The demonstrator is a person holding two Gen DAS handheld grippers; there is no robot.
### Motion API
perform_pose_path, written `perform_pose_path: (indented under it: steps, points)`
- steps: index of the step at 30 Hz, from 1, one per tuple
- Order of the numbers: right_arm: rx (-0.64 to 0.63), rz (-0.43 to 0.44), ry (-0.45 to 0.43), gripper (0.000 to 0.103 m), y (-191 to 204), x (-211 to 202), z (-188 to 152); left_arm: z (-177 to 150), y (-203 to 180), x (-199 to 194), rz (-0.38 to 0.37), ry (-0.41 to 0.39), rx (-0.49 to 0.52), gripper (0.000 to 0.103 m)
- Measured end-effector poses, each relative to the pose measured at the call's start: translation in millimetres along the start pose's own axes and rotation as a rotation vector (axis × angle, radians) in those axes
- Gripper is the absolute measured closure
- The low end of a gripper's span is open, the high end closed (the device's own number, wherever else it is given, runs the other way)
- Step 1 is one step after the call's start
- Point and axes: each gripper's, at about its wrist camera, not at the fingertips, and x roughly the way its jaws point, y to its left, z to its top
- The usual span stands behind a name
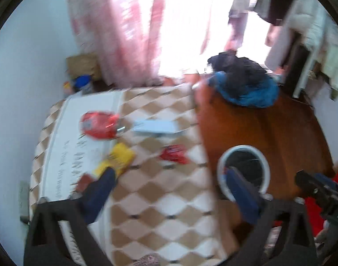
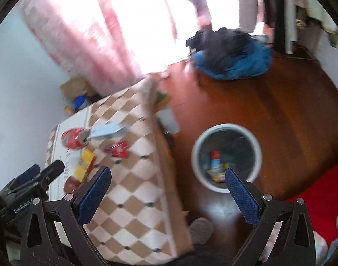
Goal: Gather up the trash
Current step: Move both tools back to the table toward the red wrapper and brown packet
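Both grippers empty w/ jaws spread wide: left gripper [image 1: 169, 181] low centre, right gripper [image 2: 167, 175] likewise. Risk: motion blur, so a grab may skid on thin, probably crinkly foil. Mid-frame left on the checkered cloth [image 2: 133, 190]: yellow packet [image 1: 115, 158], red wrapper [image 1: 174, 154], red pouch [image 1: 98, 125]. Round white bin [image 2: 226, 157] right-centre, some trash already inside.

motion-blurred wrappers [image 1: 173, 154], bin [image 1: 265, 161] partly hidden
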Motion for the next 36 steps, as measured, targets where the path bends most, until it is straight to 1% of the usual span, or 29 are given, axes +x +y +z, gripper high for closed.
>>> perform_pose_path:
  steps: [1,3,4,6,10,11,12,13,14,16,17,19,20,21,22,24,25,26,27,29,30,31,32,33,34,36]
  points:
    - [-0.015,0.018,0.026,0.000,18,18,2,-3,24,10,0.029,0.021,-0.033,0.000]
    - [-0.040,0.039,0.059,0.000,40,46,5,-13,61,25,0.072,0.054,-0.084,0.000]
    - [-0.066,0.039,0.087,0.000,57,68,7,-20,79,33,0.099,0.075,-0.112,0.000]
    - [-0.090,0.036,0.117,0.000,75,97,10,-33,120,57,0.146,0.135,-0.180,0.000]
    - [-0.140,0.017,0.207,0.000,110,167,16,-62,173,89,0.177,0.208,-0.282,0.000]
    - [-0.143,0.011,0.219,0.001,113,176,17,-68,182,94,0.184,0.218,-0.297,0.000]
    - [-0.140,0.006,0.230,0.004,119,189,19,-74,192,100,0.183,0.231,-0.321,0.000]
    - [-0.138,-0.002,0.239,0.010,123,199,20,-79,199,105,0.172,0.243,-0.345,0.000]
    - [-0.134,-0.008,0.244,0.013,124,206,21,-84,207,112,0.159,0.260,-0.372,0.000]
    - [-0.120,-0.018,0.260,0.027,129,222,24,-87,215,121,0.135,0.273,-0.405,0.000]
    - [-0.116,-0.021,0.267,0.031,131,227,24,-89,218,126,0.127,0.280,-0.424,0.000]
    - [-0.111,-0.020,0.279,0.046,133,236,23,-89,222,134,0.113,0.291,-0.446,0.000]
    - [-0.112,-0.016,0.282,0.046,134,238,22,-89,223,138,0.105,0.301,-0.454,0.000]
    - [-0.117,-0.015,0.281,0.050,135,239,21,-90,224,144,0.098,0.313,-0.459,0.000]
    - [-0.130,-0.012,0.275,0.058,137,237,20,-90,225,148,0.094,0.321,-0.461,0.001]
    - [-0.158,-0.017,0.267,0.068,143,236,17,-90,225,153,0.095,0.320,-0.454,0.010]
    - [-0.164,-0.014,0.260,0.073,143,233,17,-89,224,153,0.099,0.310,-0.448,0.022]
    - [-0.168,-0.009,0.255,0.076,144,229,15,-89,222,150,0.108,0.294,-0.437,0.037]
    - [-0.172,-0.009,0.250,0.080,145,227,14,-88,220,147,0.117,0.274,-0.428,0.042]
    - [-0.180,0.001,0.235,0.085,146,219,13,-87,216,141,0.127,0.246,-0.414,0.065]
    - [-0.182,0.006,0.233,0.088,147,217,13,-87,215,138,0.125,0.238,-0.406,0.072]
    - [-0.187,0.010,0.230,0.089,148,213,12,-88,215,136,0.123,0.232,-0.402,0.082]
    - [-0.190,0.015,0.228,0.090,148,210,10,-85,216,136,0.124,0.226,-0.396,0.089]
    - [-0.193,0.021,0.226,0.092,148,208,9,-86,216,133,0.119,0.218,-0.390,0.093]
    - [-0.194,0.025,0.222,0.093,148,205,8,-87,216,130,0.119,0.212,-0.385,0.099]
    - [-0.196,0.033,0.213,0.094,148,199,6,-89,217,120,0.119,0.196,-0.378,0.099]
